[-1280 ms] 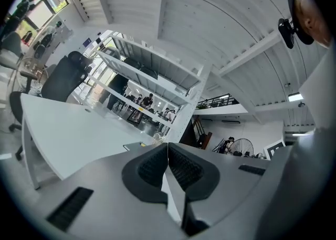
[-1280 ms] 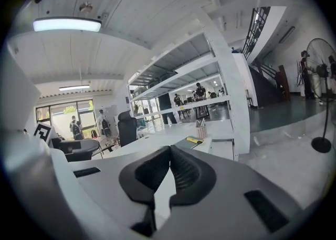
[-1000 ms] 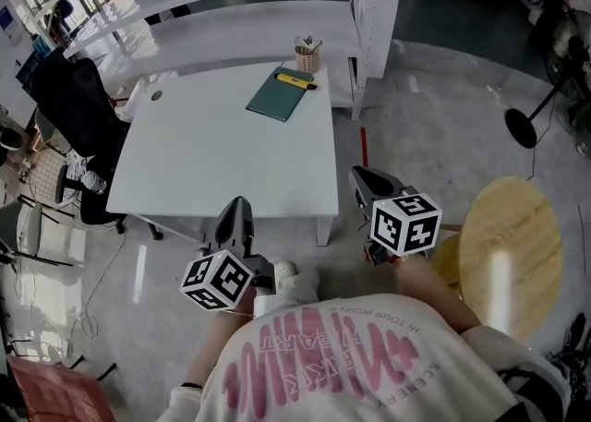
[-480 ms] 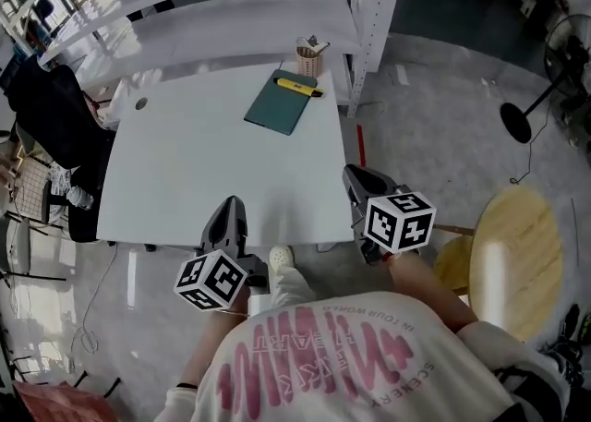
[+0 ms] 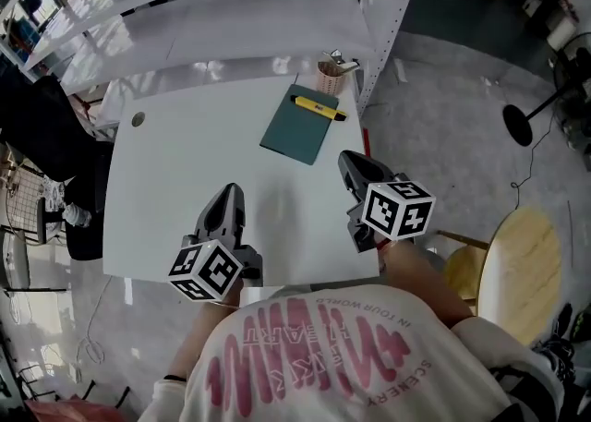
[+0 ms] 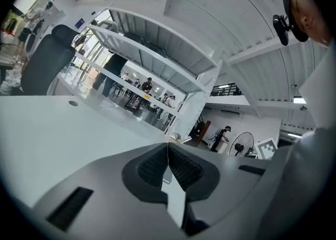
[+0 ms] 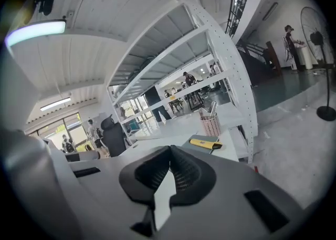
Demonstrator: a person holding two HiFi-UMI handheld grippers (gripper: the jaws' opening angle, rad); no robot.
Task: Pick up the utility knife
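A yellow utility knife (image 5: 319, 108) lies on a dark green notebook (image 5: 300, 130) at the far right of the white table (image 5: 185, 171); the right gripper view shows the knife (image 7: 205, 143) ahead of the jaws. My right gripper (image 5: 348, 165) hangs over the table's right edge, short of the notebook, jaws shut and empty. My left gripper (image 5: 228, 197) is over the near part of the table, jaws shut with nothing between them (image 6: 168, 147).
A woven pen cup (image 5: 330, 74) stands behind the notebook, next to a white shelving rack (image 5: 388, 23). A round wooden stool (image 5: 517, 259) is at the right, a black office chair (image 5: 37, 125) at the left, a floor fan (image 5: 526, 120) further right.
Both grippers have moved forward from in front of the table to above its near part. The knife and notebook now lie closer to the right gripper.
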